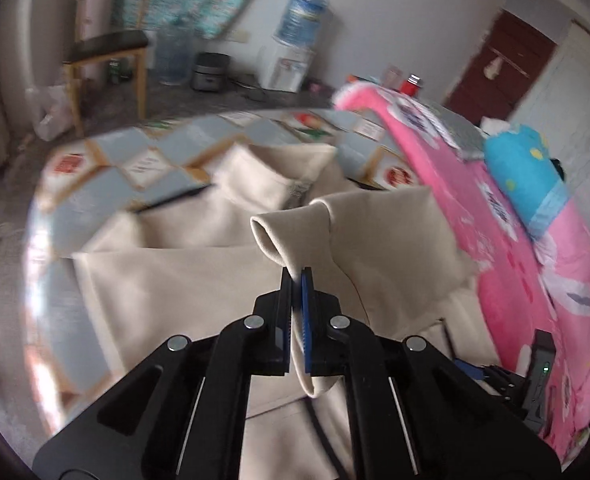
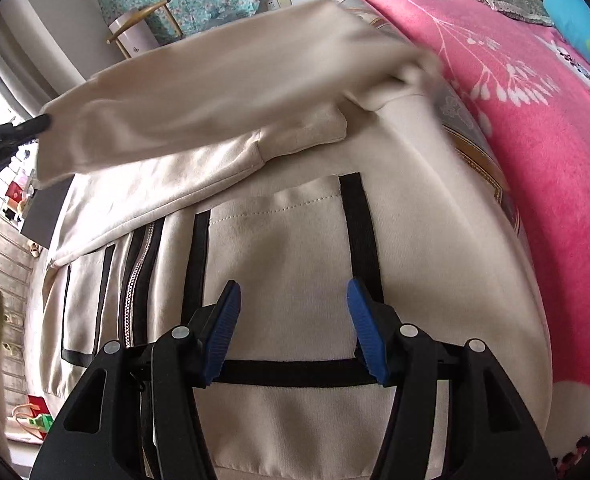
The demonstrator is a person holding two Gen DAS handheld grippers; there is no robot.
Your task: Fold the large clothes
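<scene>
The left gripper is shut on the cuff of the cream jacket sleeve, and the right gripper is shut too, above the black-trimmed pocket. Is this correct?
Not quite. The right gripper is open, its blue pads apart above the black-trimmed pocket, as the right wrist view shows. The left gripper is indeed shut on the cream sleeve cuff.

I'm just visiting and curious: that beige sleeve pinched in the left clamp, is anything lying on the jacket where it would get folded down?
Nothing visible. The left gripper holds the sleeve lifted over the jacket, whose pocketed front lies bare. The right gripper hangs open above the pocket, closest to that path. The pink blanket lies beside the jacket.
</scene>
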